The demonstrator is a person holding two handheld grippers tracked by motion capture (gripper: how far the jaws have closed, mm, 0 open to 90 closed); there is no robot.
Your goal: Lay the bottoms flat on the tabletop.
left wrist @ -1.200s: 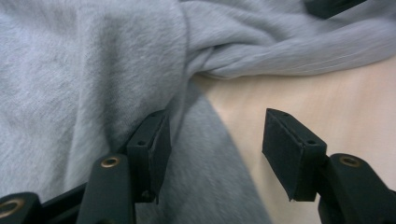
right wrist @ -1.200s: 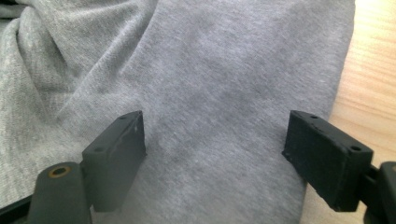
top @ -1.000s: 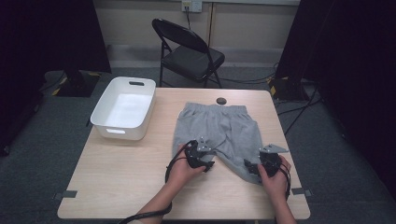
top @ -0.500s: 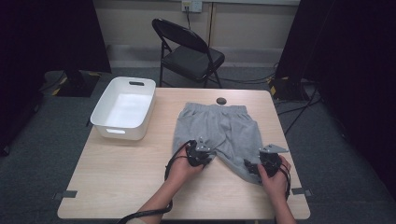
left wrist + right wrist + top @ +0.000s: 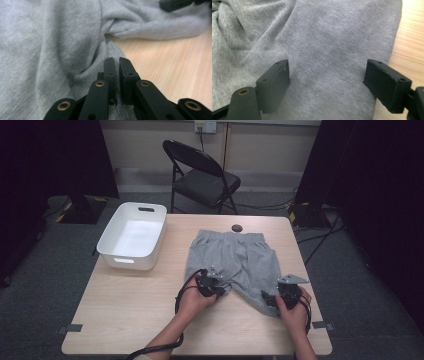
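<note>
Here, from the high view, the grey shorts lie flat right of the white bin, legs toward the person. The left gripper has just closed, pinching one hem. The right gripper sits spread wide over the other leg.

In the high view, we saw the table fill the lower middle of the frame, with the chair behind its far edge at top centre. The tub sat on the table's upper left corner. Right of it, the shorts lay flat at centre, waistband toward the top, legs toward the bottom. The small disc lay on the table just above the waistband. At the lower edge of the shorts, the left gripper rested on the left leg's hem and the right gripper on the right leg's.
</note>
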